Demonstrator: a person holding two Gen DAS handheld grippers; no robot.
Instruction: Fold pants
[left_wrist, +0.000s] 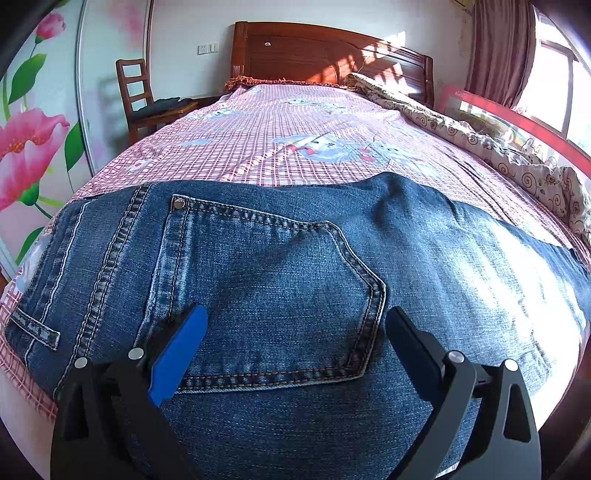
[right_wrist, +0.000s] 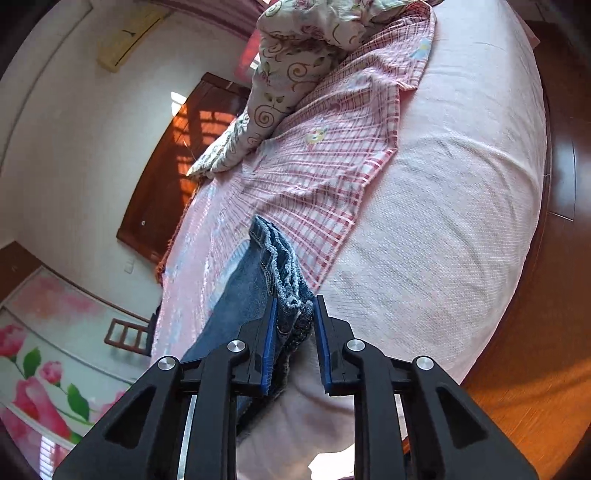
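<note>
We keep the right gripper (right_wrist: 295, 306) pinching the jeans (right_wrist: 284, 273) hems firmly, lifting evenly (left gripper (left_wrist: 295, 317) spread wide above the pocket (left_wrist: 273, 295)).

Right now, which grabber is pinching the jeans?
The right gripper: frayed jeans hem bunches between its fingers. The left gripper hangs open above the back pocket.

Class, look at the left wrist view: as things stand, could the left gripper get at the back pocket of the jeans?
Probably yes. The left gripper is open over the back pocket of the jeans, which lie flat on the bed, and nothing sits between the fingers and the denim.
</note>
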